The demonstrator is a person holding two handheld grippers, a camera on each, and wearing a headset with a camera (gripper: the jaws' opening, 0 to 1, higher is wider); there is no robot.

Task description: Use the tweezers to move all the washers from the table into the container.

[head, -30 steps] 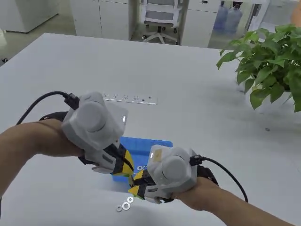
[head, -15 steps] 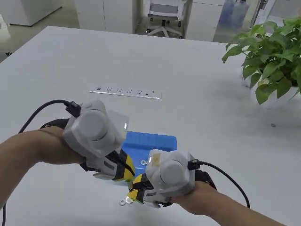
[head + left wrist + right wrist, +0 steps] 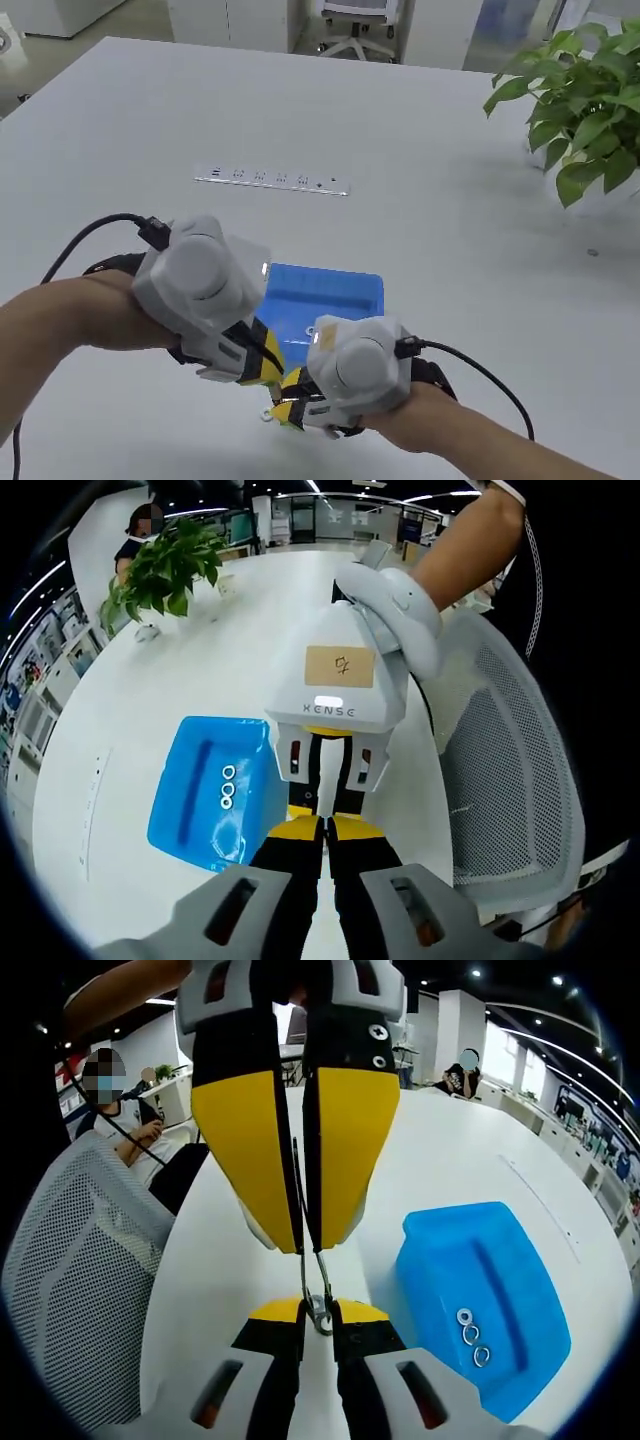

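My left gripper (image 3: 268,368) and right gripper (image 3: 288,400) meet tip to tip at the near edge of the blue container (image 3: 335,295). In the right gripper view, thin metal tweezers (image 3: 308,1260) run from the left gripper's (image 3: 303,1245) yellow jaws down into my right gripper (image 3: 318,1312); both are shut on them. Three washers (image 3: 470,1334) lie in the container (image 3: 500,1260). The left gripper view shows the same washers (image 3: 227,788) in the container (image 3: 195,800), with my left gripper (image 3: 325,825) facing the right gripper (image 3: 328,802). A washer (image 3: 268,415) lies on the table by the right gripper.
A recessed socket strip (image 3: 272,180) sits in the white table beyond the container. A potted plant (image 3: 590,90) stands at the far right. An office chair (image 3: 355,30) is behind the table, and a mesh chair (image 3: 510,770) is at the near side.
The head camera has tilted, so the table slid down the picture. The right gripper has drawn closer to the left one and now covers most of the loose washers on the table.
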